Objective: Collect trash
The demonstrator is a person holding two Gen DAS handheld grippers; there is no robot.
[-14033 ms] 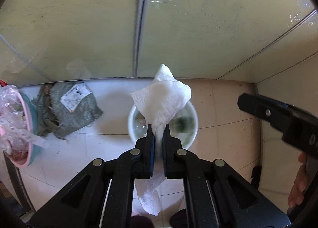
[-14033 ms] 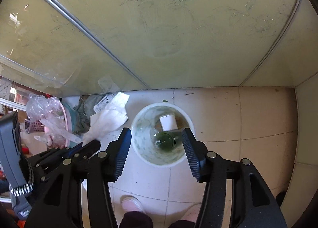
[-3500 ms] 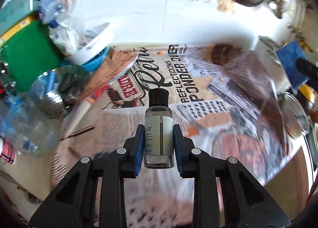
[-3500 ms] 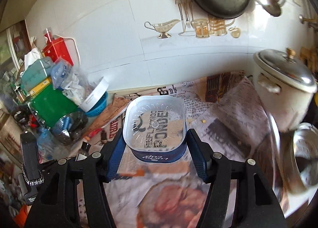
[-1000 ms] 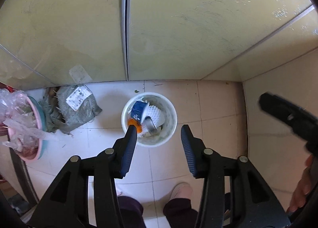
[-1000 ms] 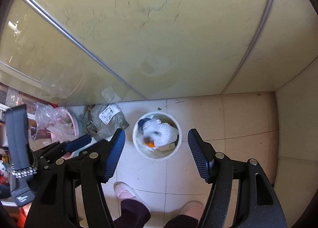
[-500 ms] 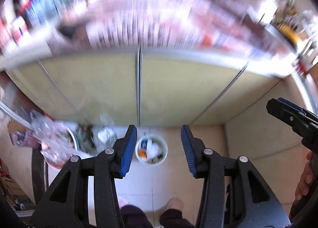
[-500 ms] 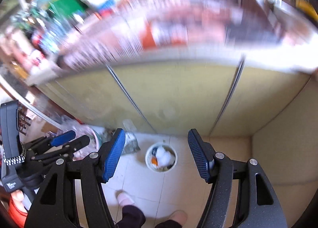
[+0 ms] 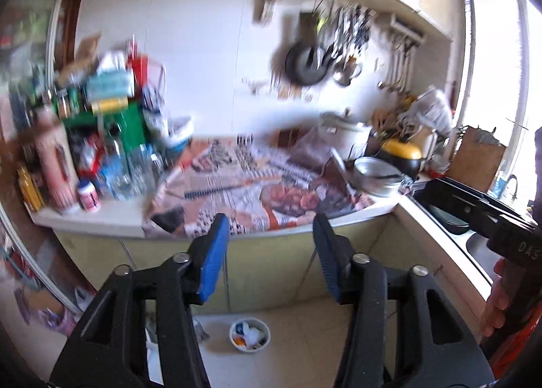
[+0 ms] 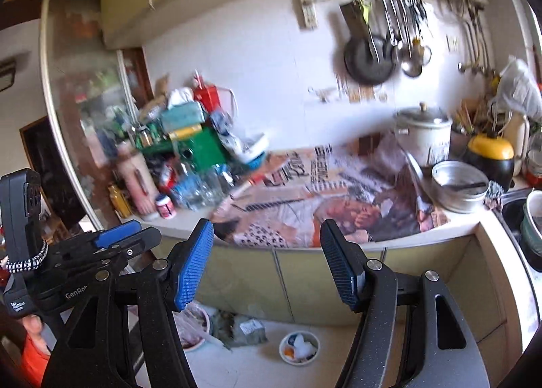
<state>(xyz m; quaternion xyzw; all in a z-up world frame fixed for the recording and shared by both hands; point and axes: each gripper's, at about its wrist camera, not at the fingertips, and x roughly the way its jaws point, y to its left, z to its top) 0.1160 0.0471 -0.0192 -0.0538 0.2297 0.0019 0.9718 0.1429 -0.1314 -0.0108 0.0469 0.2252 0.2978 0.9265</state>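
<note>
Down on the floor tiles, your trash bin (image 9: 250,335) sits below the counter (image 9: 111,217), already filled. Your left gripper (image 9: 269,252) holds nothing, its jaws opening; your right gripper (image 10: 267,262) hangs half open, empty too.

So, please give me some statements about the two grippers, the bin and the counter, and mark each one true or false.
1. The left gripper holds a bottle. False: nothing is between its jaws, which are opening.
2. The bin stands on the floor, with trash inside. True.
3. The right gripper is empty. True.
4. The bin is on the counter. False: it is below, before the cabinet doors.
5. Newspaper covers part of the counter. True.
</note>
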